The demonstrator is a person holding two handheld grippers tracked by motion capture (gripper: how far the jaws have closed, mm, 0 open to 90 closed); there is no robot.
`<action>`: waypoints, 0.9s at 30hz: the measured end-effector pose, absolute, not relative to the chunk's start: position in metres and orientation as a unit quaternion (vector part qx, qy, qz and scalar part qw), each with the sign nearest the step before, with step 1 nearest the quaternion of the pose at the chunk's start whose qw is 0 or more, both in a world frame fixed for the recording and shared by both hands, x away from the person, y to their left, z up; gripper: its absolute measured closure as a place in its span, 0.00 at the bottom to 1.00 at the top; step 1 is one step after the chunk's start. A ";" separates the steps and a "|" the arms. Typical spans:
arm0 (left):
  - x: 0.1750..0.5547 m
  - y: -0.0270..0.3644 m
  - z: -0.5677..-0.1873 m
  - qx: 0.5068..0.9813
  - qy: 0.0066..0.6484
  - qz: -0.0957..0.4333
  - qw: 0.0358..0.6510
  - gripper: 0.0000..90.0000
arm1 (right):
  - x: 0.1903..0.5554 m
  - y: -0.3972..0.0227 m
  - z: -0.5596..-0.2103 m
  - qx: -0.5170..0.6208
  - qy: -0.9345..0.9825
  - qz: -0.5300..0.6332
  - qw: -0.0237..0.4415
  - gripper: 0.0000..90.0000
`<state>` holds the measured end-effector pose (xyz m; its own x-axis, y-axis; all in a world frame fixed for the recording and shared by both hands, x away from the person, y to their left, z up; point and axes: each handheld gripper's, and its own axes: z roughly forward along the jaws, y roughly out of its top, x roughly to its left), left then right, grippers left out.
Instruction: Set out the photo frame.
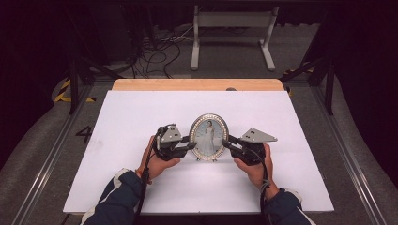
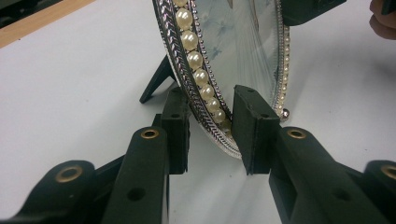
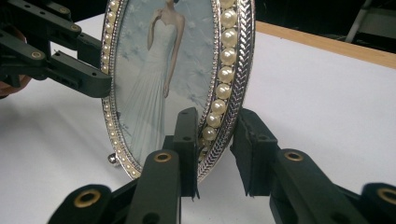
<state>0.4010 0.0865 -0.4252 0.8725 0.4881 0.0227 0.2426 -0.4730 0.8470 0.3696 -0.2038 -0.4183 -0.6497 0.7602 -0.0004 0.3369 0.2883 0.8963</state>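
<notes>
Both grippers, left gripper [image 1: 191, 144] and right gripper [image 1: 226, 142], are pinching opposite rims of the oval picture frame [image 1: 209, 136] between their jaws, steadying it upright on the white counter [image 1: 141, 108], its back strut [image 2: 156, 80] propping it.

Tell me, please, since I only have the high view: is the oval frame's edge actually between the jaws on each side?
Observer: Yes. The left gripper view shows the left gripper with one pad behind the picture frame and one in front of its pearl rim. I cannot tell whether they press.
Operator: Thank you. And the other side, please?
Observer: The right gripper straddles the opposite rim the same way, with a sliver of white table showing beside its rear pad low down.
Operator: Is the frame standing by itself?
Observer: It seems so: a dark easel leg props it from behind, and a small ball foot sits on the table.
</notes>
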 end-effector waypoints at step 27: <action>0.391 0.085 -0.419 0.859 0.199 0.182 0.436 0.50 | 0.364 -0.202 -0.410 0.318 0.806 0.443 0.231 0.66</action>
<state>0.3909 0.0851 -0.4190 0.8551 0.4996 0.1386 0.1831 -0.5412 0.8207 0.3640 -0.2017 -0.4103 -0.6911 0.7169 -0.0918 0.3070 0.4062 0.8607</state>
